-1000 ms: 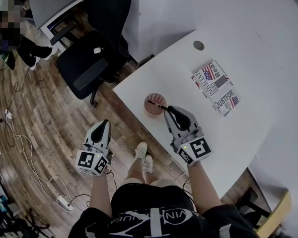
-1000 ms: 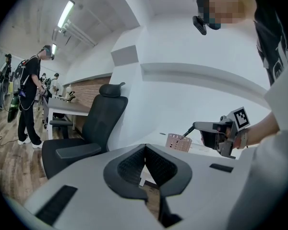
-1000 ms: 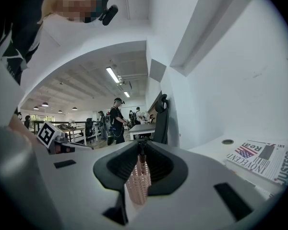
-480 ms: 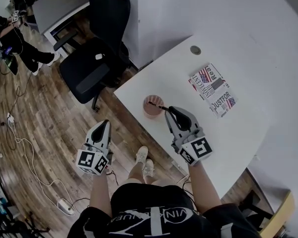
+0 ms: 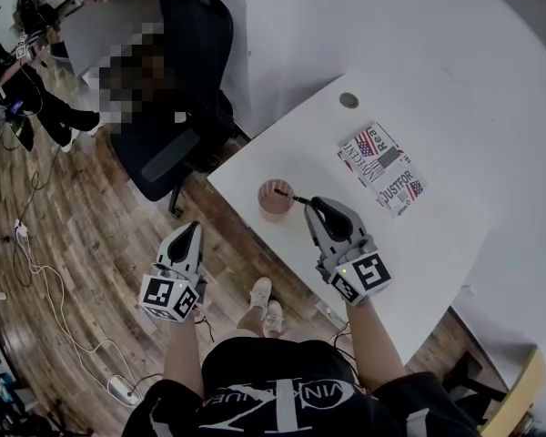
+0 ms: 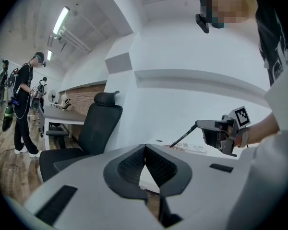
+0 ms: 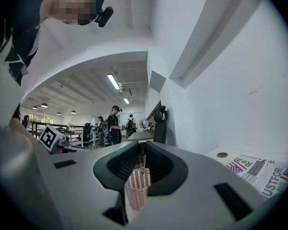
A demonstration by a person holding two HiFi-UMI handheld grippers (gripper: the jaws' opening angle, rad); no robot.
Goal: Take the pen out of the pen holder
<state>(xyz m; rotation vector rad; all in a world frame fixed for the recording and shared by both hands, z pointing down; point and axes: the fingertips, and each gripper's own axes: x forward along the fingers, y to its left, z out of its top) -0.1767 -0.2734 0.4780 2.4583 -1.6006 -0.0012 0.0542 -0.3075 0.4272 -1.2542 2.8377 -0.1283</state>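
right gripper (image 5: 310,202): fingers clamped on thin black pen (image 5: 291,196) | pen tip: at rim of pink mesh pen holder (image 5: 268,208) | left gripper (image 5: 192,230): fingers together, empty

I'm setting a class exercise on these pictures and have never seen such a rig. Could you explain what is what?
No robot: a person holds a two-jaw gripper in each hand. The head view looks down from a camera on the person's head; each gripper view looks along that gripper's jaws. On the white table are a pink mesh pen holder and a newspaper. The right gripper is shut on a dark pen whose far end is at the holder's mouth. The left gripper is shut and empty, held beside the table.
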